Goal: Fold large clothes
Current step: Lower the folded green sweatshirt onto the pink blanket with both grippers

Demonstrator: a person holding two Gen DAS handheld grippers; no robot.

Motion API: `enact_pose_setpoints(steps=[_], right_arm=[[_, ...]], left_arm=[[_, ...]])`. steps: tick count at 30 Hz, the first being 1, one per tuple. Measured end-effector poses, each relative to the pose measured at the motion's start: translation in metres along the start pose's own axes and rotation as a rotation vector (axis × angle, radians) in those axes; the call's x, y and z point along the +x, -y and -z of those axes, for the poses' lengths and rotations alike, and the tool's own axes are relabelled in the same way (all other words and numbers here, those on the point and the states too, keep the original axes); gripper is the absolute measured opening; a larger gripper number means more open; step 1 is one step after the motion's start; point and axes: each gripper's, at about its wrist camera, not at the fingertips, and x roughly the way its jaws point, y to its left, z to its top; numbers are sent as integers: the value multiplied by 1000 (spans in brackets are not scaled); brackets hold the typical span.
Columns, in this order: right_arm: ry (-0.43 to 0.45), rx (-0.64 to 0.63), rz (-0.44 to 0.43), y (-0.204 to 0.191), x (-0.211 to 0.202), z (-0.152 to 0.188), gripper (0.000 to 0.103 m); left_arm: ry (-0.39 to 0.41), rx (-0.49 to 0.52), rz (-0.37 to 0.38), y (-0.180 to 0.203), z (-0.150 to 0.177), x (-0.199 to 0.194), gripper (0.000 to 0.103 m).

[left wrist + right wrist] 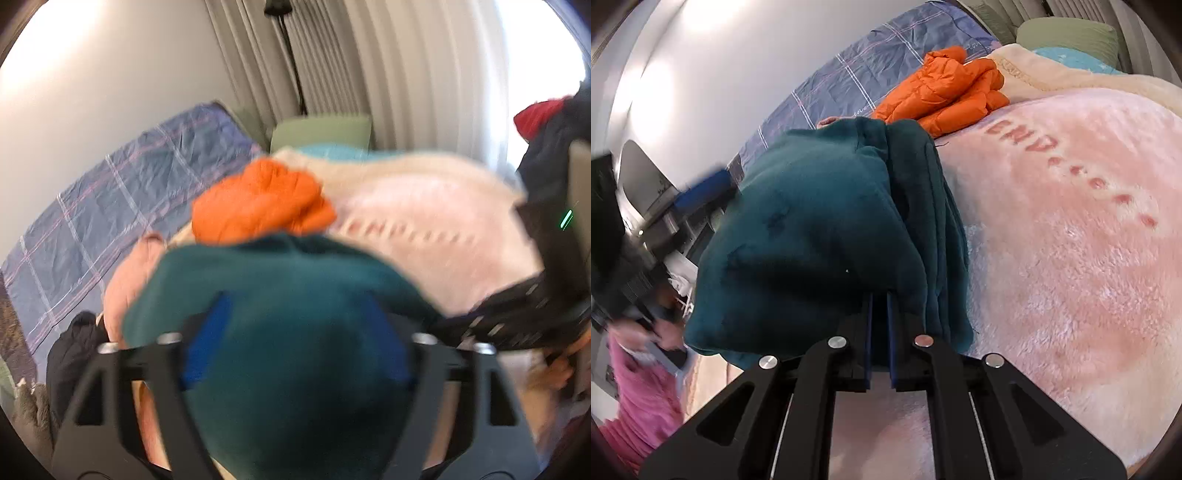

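In the left wrist view, the left gripper [295, 332] is straddling a thick bundle of the teal fleece garment [280, 280]. Its blue fingers [207, 339] are standing about half apart with the cloth bulging between them; blur keeps me from telling whether the pads are pressing on it. The garment is lying on the pink blanket [424, 229], just in front of the orange jacket [258, 203]. Only this view is showing the curtain [332, 55], and at the right edge the other tool as a dark blurred shape.

In the right wrist view, the right gripper [880, 306] is pinching a fold of the teal fleece garment [812, 229], its fingers [892, 332] drawn nearly together on the fabric. This view alone is showing the red lettering on the pink blanket [1071, 240], the quilted folds of the orange jacket [953, 88], the left gripper [701, 188] at the garment's far side, and a pink sleeve [642, 398].
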Motion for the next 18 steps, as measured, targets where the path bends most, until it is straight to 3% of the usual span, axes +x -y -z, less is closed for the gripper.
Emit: enact_pose_setpoints(steps=[2,4,7,8,9,12,15,18], right_arm=[[6,-33,25,-3,0,-1,5],[13,-49,43,-6,0,0,5],[25,-83,72,-14,-11,9,6],[31,-95,82,-14,-11,11,6],[27,-97,101,-14,-9,12,6],[49,-85,110,-13,-5,18,6],[40,-130,159,-21,-3,17,8],[35,-173,181,-27,-4,17,8]], left_arm=[[18,-36,19,-10,-17,-4,36],[-12,-52,-10,-15,-31,9,28],[-160,-41,-47,-17,-38,61,30],[-240,-10,-68,-13,-30,85,41],[-284,18,-88,-10,-20,104,40],[-312,-55,-54,-21,-8,126,42],[-294,-15,-98,-11,-7,121,42],[-270,-30,-94,-12,-3,115,42]])
